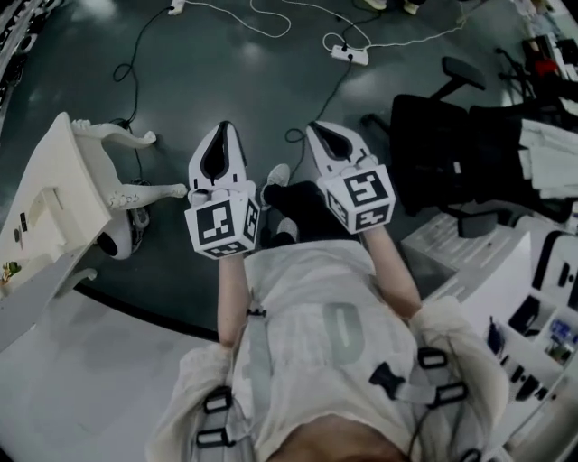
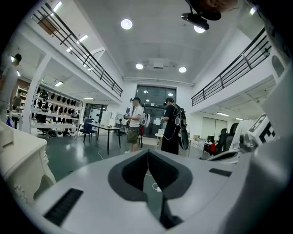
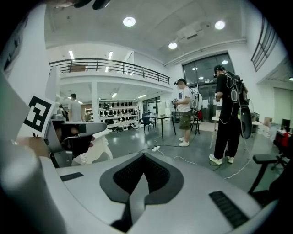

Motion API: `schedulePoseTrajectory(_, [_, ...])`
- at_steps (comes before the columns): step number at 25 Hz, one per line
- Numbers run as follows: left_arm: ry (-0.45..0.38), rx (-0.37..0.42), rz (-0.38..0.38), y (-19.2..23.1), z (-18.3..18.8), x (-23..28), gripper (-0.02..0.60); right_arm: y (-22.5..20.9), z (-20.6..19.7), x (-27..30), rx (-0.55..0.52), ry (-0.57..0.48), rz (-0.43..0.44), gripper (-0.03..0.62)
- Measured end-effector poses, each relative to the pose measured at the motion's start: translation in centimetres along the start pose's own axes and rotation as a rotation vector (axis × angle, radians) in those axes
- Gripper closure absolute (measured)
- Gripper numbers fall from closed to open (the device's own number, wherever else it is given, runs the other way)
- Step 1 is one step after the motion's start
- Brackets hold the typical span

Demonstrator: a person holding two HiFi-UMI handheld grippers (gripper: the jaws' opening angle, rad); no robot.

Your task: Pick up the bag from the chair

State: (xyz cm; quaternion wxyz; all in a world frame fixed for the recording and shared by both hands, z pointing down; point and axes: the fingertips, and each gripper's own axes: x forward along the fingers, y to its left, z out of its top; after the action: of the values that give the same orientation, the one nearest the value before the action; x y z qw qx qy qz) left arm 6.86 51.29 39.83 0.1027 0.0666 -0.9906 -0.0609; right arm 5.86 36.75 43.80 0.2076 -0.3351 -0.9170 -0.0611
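Under you: dark grey glossy floor [image 1: 181, 81], white cables [image 1: 262, 18] and a power strip [image 1: 349, 55] lying on it. Around you: white walls [image 2: 132, 91], railed balcony [image 3: 105, 66], stocked shelves [image 2: 55, 114], dark-legged table [image 2: 103, 130], tall glass front [image 2: 155, 98]. Above you: round ceiling lights [image 2: 127, 23], lit.

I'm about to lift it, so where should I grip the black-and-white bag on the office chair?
Probably the top edge of the bag, from above with the right hand-held gripper: it lies slumped on the office chair, and no handle shows.
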Motion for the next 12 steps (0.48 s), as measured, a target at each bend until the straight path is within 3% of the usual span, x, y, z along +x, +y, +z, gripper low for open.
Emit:
schedulePoseTrajectory(7, [0.035, -0.005, -0.028, -4.2, -0.9, 2.9, 0.572, -4.7, -3.3, -3.8, 0.131, 0.010, 0.016, 0.588])
schedulePoseTrajectory(12, [0.039, 0.046, -0.075, -7.3, 0.1, 7.0, 0.572, -8.9, -2.3, -2.4, 0.080, 0.003, 0.003, 0.588])
